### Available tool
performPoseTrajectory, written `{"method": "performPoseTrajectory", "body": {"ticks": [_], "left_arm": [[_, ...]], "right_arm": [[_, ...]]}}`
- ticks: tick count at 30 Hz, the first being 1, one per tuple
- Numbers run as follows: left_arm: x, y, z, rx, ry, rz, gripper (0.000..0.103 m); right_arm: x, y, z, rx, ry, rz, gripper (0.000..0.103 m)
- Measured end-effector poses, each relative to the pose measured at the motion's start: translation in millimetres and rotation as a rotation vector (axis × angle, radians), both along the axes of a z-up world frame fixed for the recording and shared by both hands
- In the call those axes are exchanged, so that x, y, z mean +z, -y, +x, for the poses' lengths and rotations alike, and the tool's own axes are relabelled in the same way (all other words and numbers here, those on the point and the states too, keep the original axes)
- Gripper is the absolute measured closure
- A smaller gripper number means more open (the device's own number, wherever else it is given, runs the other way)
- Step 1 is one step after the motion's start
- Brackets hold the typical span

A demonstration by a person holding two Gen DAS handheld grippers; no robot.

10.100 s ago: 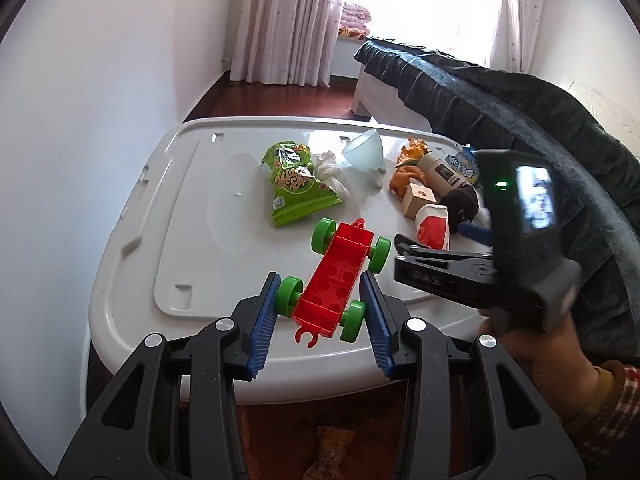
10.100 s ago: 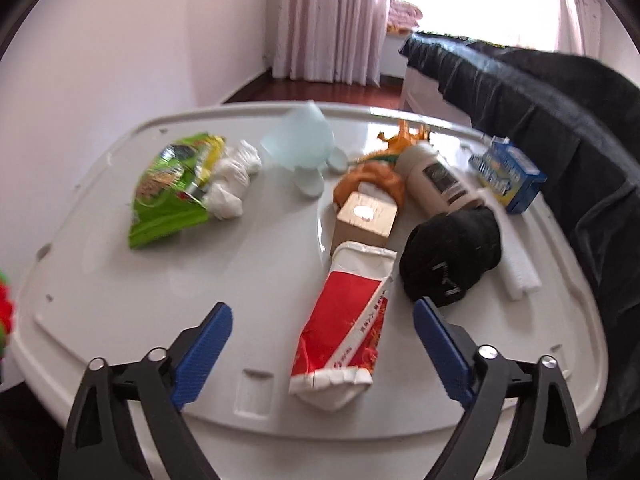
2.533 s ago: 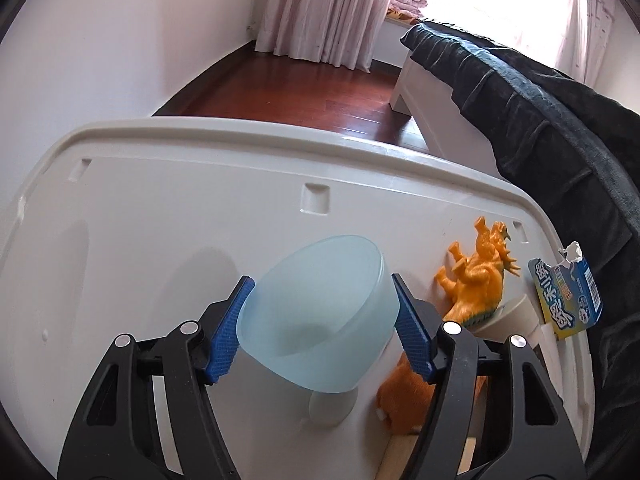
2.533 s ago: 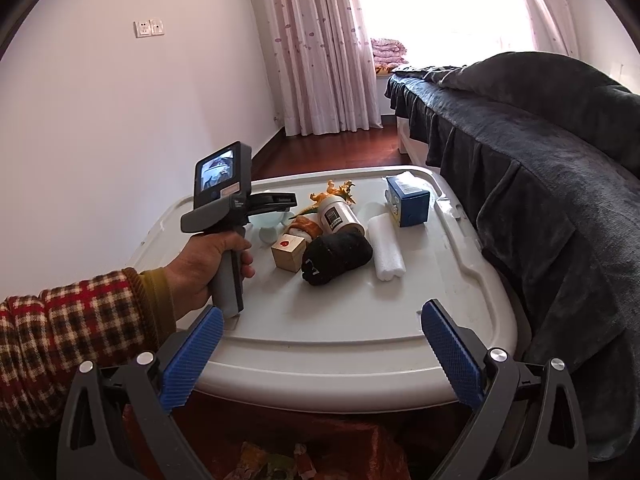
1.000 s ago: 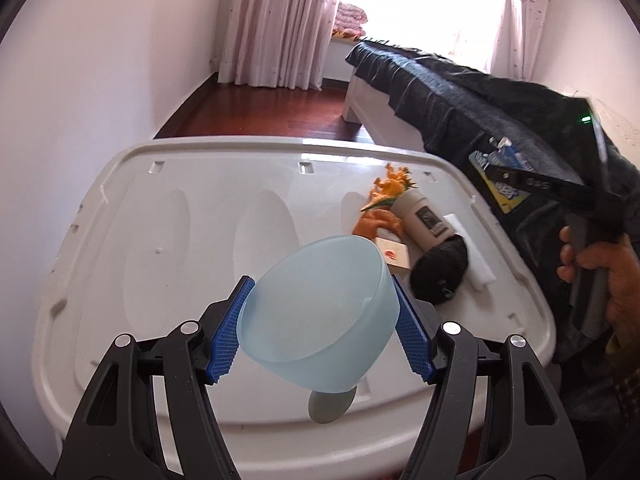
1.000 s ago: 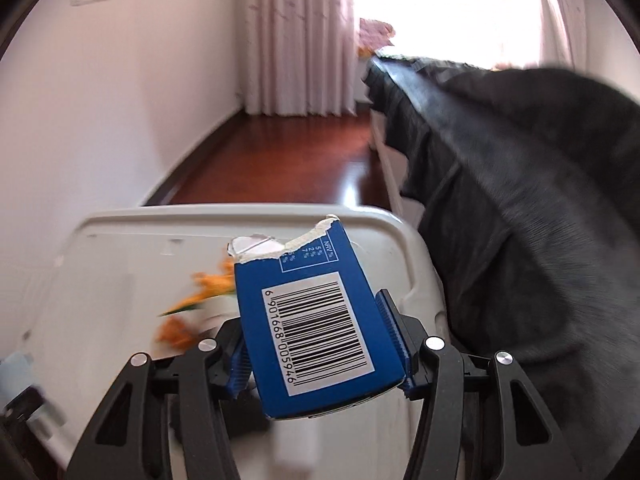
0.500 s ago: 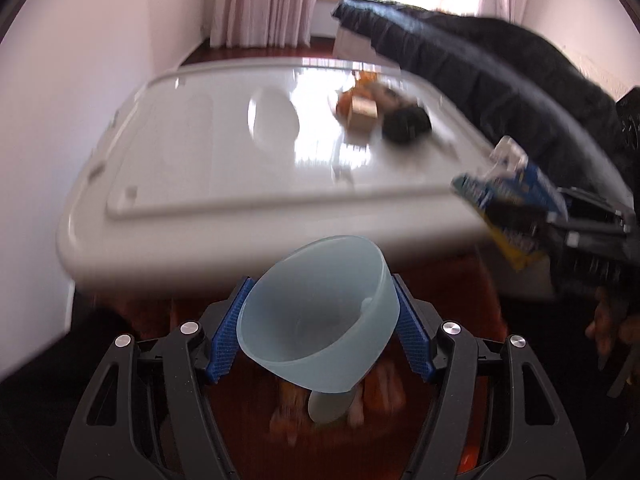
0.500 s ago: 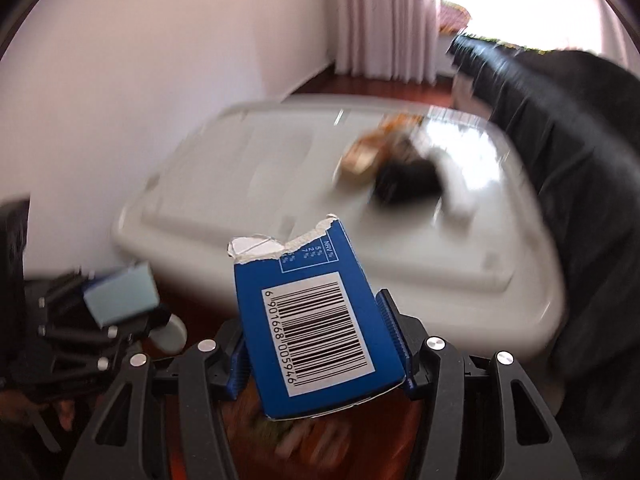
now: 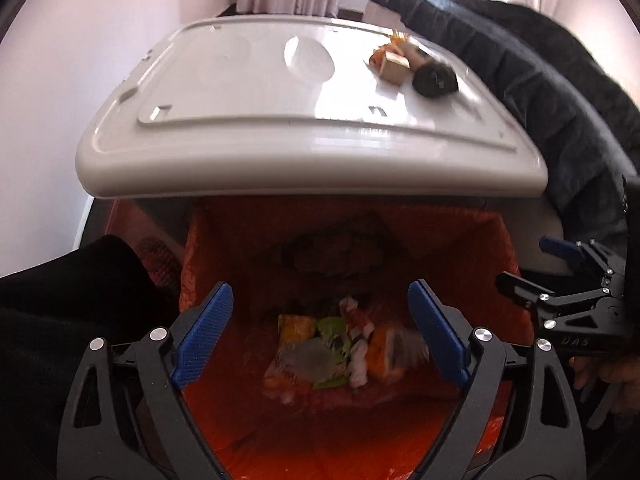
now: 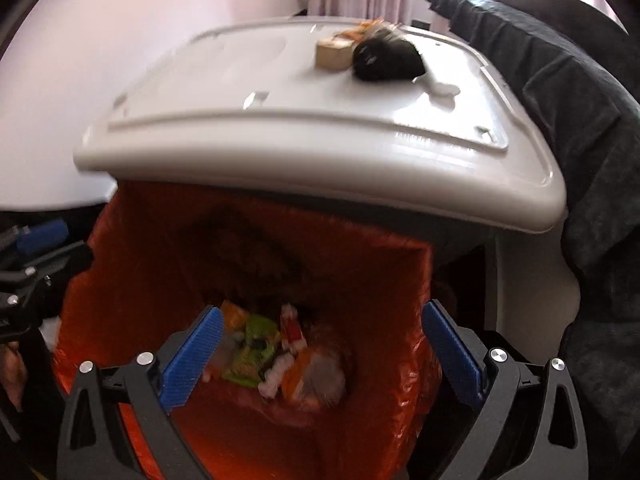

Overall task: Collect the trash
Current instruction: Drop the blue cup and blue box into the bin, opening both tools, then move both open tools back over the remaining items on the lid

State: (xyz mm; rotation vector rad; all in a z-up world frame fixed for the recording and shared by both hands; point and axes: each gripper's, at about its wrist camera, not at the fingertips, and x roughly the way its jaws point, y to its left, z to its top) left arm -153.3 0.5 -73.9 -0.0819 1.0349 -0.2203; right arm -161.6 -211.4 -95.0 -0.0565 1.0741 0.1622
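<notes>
While both cameras look down into the orange trash bag (image 9: 500, 256), only the left view catches a dark trouser leg (image 9: 72, 292) beside it. Both the left gripper (image 9: 320, 336) and the right gripper (image 10: 320, 354) hang over the bag with jaws spread wide, holding nothing. Trash (image 9: 332, 352) lies in a blurred heap at the bottom: green and orange wrappers, a pale cup; its direction cannot be told. On the white lid (image 10: 280, 92) behind sit a wooden block (image 10: 334, 56) and black bundle (image 10: 386, 62).
</notes>
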Motion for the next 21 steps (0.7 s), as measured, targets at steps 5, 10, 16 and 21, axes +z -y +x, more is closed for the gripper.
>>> {"method": "performPoseTrajectory", "body": {"ticks": [5, 10, 16, 21], "left_arm": [[22.5, 8.3, 14.8, -0.013, 0.084, 0.037, 0.016], [49.1, 31.4, 53.7, -0.052, 0.155, 0.024, 0.016], [66.3, 74.9, 120.9, -0.112, 0.236, 0.026, 0.016], [51.1, 104.6, 179.9, -0.166, 0.216, 0.028, 0.016]], "right_arm": [[31.3, 16.4, 8.2, -0.044, 0.079, 0.054, 0.005], [70.4, 30.2, 31.5, -0.065, 0.18, 0.087, 0.005], [112.9, 45.0, 54.3, -0.1, 0.304, 0.121, 0.005], [126.9, 56.3, 62.5, -0.122, 0.361, 0.148, 0.005]]}}
